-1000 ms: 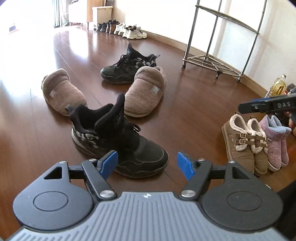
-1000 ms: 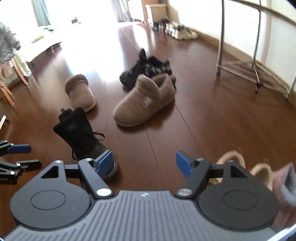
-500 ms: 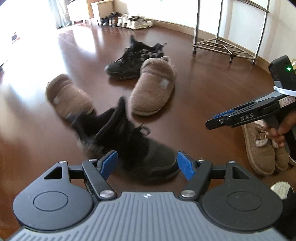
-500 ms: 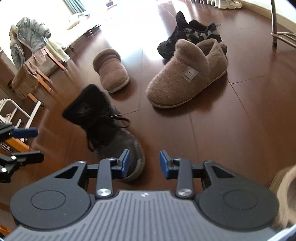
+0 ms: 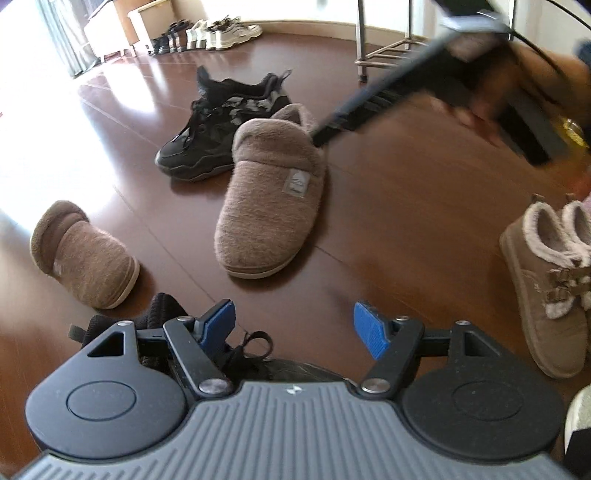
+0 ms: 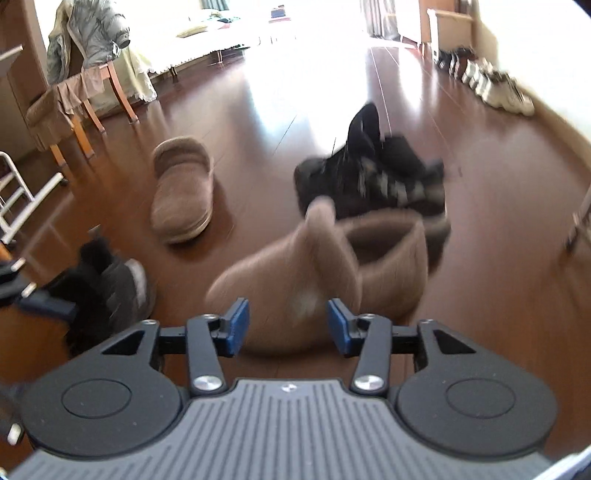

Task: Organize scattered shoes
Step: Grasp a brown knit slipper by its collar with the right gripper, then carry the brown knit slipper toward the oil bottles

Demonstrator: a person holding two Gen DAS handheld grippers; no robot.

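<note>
Shoes lie scattered on a dark wood floor. My left gripper (image 5: 293, 326) is open, low over a black sneaker (image 5: 162, 314) that is mostly hidden under it. A large brown slipper (image 5: 273, 199) lies ahead, its mate (image 5: 83, 254) to the left, a second black sneaker (image 5: 225, 125) behind. My right gripper (image 6: 284, 326) is open, just short of the large brown slipper (image 6: 314, 266); its arm (image 5: 373, 107) reaches over that slipper's heel in the left wrist view. The mate (image 6: 183, 188) and both black sneakers (image 6: 373, 177) (image 6: 107, 280) show blurred.
Tan fur-lined boots (image 5: 546, 277) stand at the right. A row of shoes (image 5: 207, 33) lines the far wall by a cabinet. A metal rack's legs (image 5: 384, 48) stand at the back right. A chair with clothes (image 6: 77, 81) and a white frame (image 6: 18, 195) are at the left.
My left gripper moved forward over the near black sneaker. My right gripper swung toward the large brown slipper and its jaws opened wider from nearly closed.
</note>
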